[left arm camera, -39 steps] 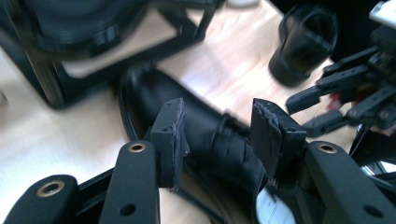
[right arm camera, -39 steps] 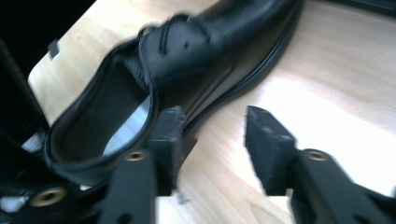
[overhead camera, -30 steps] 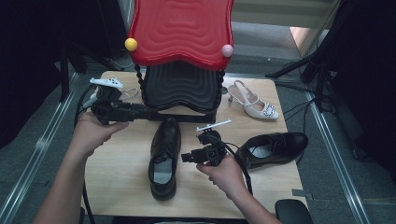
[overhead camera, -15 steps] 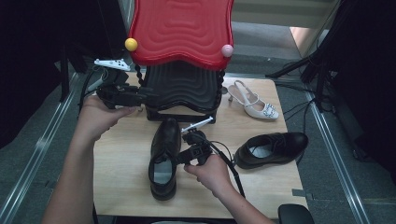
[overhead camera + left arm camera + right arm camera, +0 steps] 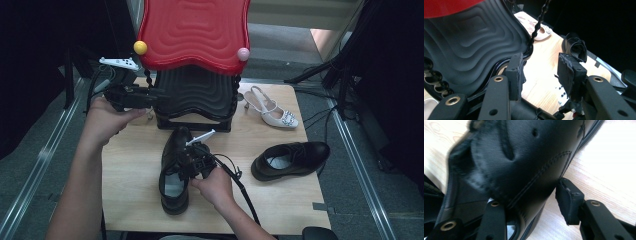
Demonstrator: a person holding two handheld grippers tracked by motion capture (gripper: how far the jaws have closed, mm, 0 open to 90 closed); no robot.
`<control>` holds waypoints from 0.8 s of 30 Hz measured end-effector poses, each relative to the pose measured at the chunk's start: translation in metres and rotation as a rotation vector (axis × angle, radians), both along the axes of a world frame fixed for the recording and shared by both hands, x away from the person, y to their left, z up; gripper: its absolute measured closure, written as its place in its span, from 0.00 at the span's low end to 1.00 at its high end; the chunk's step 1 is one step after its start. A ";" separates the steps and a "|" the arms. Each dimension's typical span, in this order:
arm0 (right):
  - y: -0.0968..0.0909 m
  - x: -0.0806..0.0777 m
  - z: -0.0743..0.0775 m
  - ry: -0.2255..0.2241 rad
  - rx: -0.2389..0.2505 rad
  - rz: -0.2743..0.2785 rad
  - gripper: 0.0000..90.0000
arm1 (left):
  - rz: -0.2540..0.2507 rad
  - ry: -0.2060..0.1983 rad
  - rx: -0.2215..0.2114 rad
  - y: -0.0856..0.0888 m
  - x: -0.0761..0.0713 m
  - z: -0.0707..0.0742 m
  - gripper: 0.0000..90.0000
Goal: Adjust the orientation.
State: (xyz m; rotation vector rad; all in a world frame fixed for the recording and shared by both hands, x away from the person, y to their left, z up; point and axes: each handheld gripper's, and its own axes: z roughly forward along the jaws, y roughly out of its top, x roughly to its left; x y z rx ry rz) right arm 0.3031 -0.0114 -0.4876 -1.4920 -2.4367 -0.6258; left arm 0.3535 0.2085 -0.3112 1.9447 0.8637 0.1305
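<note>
Jaws of the right gripper (image 5: 186, 161) have been closing round the shoe (image 5: 174, 172), one pad not quite touching; left gripper (image 5: 152, 97) gapes empty beside the rack (image 5: 197, 95).

A glossy black shoe (image 5: 175, 170) lies on the pale wood-grain table (image 5: 130, 175). At 12 o'clock, a red ripple-patterned rack top (image 5: 195, 30); at 2 o'clock, a white heel (image 5: 272, 107)

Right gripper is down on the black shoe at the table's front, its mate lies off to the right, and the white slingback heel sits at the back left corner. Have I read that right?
Not quite. The white slingback heel sits at the back right corner, as the high view shows, beside the black rack. The rest holds: the right gripper is down on the front black shoe, and its mate lies to the right.
</note>
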 end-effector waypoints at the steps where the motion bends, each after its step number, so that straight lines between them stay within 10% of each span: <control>1: 0.000 0.000 -0.002 0.001 -0.004 0.006 0.67 | -0.001 -0.001 0.006 0.000 0.000 0.000 0.63; 24: -0.013 0.007 -0.008 0.034 0.039 -0.004 0.97 | 0.033 -0.024 0.038 0.006 -0.001 -0.003 0.61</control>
